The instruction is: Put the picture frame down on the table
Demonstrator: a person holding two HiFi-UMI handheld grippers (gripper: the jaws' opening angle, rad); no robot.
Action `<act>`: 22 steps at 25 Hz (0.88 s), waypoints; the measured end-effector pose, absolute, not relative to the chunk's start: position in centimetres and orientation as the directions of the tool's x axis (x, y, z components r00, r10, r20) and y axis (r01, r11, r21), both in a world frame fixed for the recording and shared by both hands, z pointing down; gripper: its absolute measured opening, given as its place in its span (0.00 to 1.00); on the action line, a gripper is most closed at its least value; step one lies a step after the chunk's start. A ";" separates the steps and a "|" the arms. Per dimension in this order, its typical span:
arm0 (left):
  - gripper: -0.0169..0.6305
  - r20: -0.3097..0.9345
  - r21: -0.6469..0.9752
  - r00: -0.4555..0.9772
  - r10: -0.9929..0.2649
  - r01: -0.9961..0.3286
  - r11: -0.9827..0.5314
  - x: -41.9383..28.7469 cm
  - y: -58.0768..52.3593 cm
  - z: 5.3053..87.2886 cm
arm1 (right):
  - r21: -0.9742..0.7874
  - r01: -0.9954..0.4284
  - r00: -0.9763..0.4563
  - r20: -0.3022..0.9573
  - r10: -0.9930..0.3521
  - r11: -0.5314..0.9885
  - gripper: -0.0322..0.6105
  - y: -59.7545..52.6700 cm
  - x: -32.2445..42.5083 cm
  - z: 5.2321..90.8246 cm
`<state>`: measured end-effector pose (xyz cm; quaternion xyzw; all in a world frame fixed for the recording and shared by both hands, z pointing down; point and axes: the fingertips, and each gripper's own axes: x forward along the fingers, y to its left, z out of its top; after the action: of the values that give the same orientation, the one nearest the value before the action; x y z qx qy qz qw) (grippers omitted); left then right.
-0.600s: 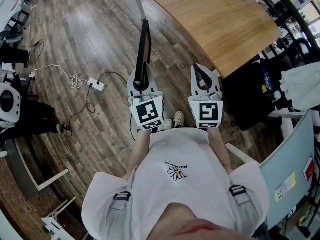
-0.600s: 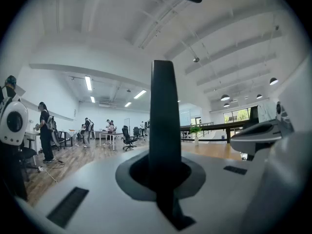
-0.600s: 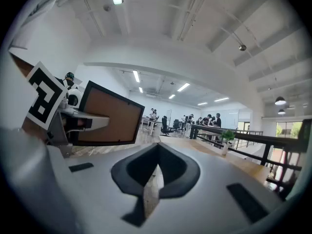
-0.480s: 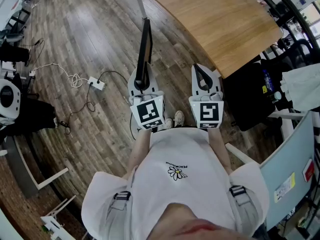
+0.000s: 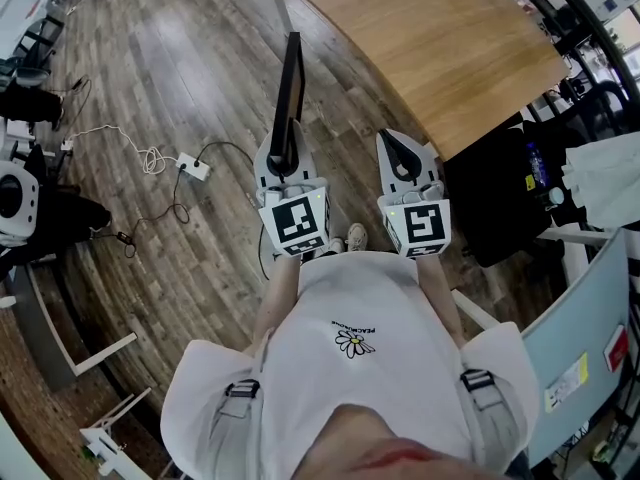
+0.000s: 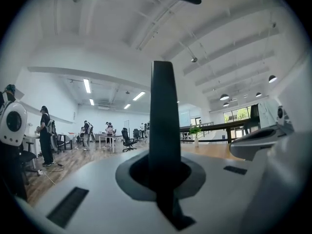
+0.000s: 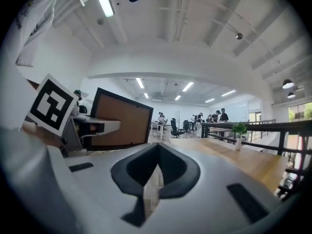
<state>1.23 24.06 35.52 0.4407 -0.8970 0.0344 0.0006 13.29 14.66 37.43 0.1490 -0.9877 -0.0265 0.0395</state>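
**Right gripper swings a touch, frame not yet down**

Right gripper (image 5: 397, 150) has turned slightly since a moment ago, its jaws pressed together on nothing. Left gripper (image 5: 284, 153) stays put, pinching the picture frame (image 5: 291, 78). The frame stands upright and edge-on over the floor (image 5: 180, 88), beside the worktop (image 5: 440, 38) and clear of its near edge.
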 end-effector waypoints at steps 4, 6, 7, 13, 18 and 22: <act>0.06 0.000 -0.054 -0.615 -0.789 -0.788 0.614 1.8 23.0 35.1 | 0.080 -0.254 -0.964 0.061 -0.259 0.964 0.06 14.4 13.3 37.7; 0.06 -0.025 -0.041 -0.616 -0.787 -0.786 0.616 2.0 22.6 34.6 | 0.099 -0.247 -0.966 0.054 -0.253 0.964 0.06 13.9 13.3 37.6; 0.06 -0.033 -0.039 -0.617 -0.787 -0.786 0.617 2.0 22.4 34.4 | 0.102 -0.245 -0.967 0.049 -0.251 0.964 0.06 13.7 13.3 37.4; 0.06 -0.058 0.005 -0.624 -0.780 -0.781 0.624 -0.1 20.9 33.8 | 0.111 -0.281 -0.959 -0.005 -0.283 0.953 0.06 11.4 12.9 35.6; 0.06 -0.114 0.029 -0.626 -0.772 -0.779 0.627 -2.6 18.9 33.4 | 0.095 -0.266 -0.964 -0.021 -0.265 0.959 0.06 9.1 11.9 35.8; 0.06 -0.166 0.038 -0.612 -0.773 -0.787 0.615 -5.6 15.6 32.4 | 0.103 -0.285 -0.958 -0.050 -0.281 0.953 0.06 5.9 9.9 35.2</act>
<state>-5.63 15.58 32.38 0.4352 -0.8963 -0.0535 -0.0664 9.92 5.93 35.18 0.1432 -0.9880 -0.0546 -0.0176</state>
